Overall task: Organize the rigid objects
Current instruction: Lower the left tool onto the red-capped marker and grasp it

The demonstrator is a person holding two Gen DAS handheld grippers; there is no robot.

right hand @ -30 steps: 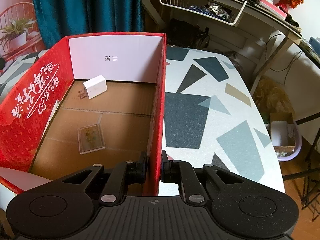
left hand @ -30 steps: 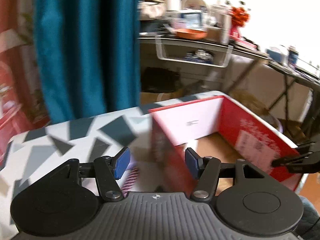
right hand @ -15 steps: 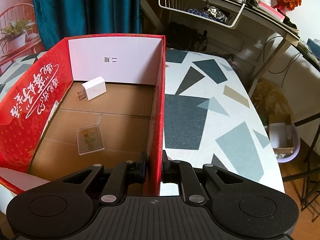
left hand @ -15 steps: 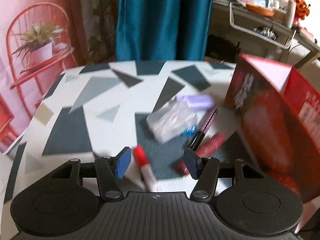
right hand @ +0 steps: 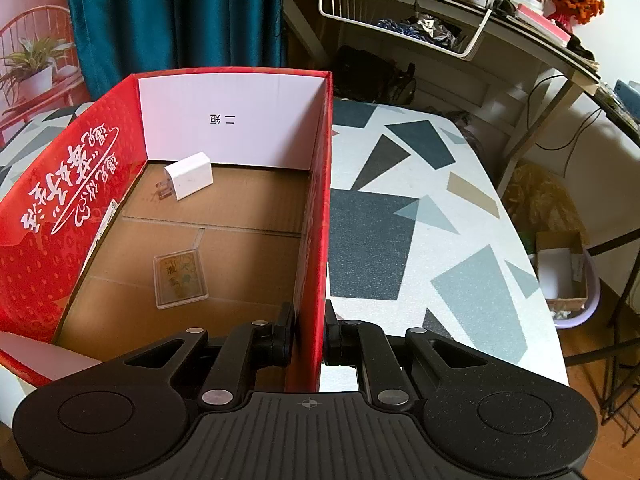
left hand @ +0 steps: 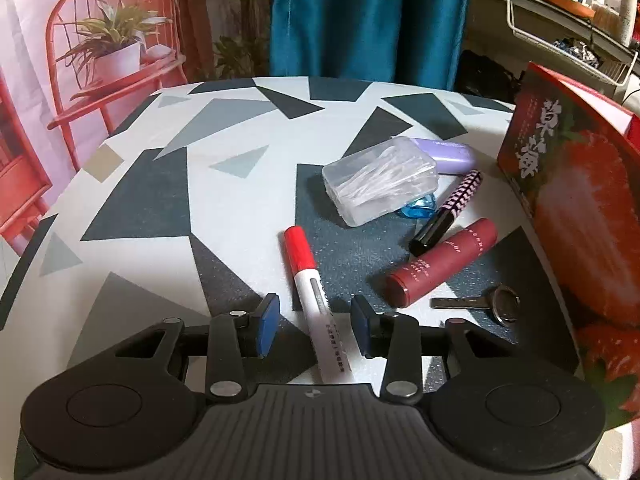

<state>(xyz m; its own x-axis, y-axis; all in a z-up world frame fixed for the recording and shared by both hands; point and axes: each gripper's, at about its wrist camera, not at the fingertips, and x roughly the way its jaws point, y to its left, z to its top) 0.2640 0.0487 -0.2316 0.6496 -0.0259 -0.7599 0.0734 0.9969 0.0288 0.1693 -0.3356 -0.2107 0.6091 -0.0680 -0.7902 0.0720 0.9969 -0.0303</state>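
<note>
Marker (left hand: 310,296) lay near the surface's front edge between the left gripper's (left hand: 314,326) jaws, which had just been closing but stood apart. Right gripper (right hand: 308,334) clamped the box (right hand: 320,200) wall. Charger (right hand: 188,176) and card (right hand: 178,276) were boxed; tube (left hand: 442,262), key (left hand: 476,303) and case (left hand: 378,180) remained outside.

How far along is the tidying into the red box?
Done: a white charger and a clear card case lie in the red box, held by the right gripper. In hand: left gripper, closing, straddles the red marker, ungripped. Left: the other table items.
</note>
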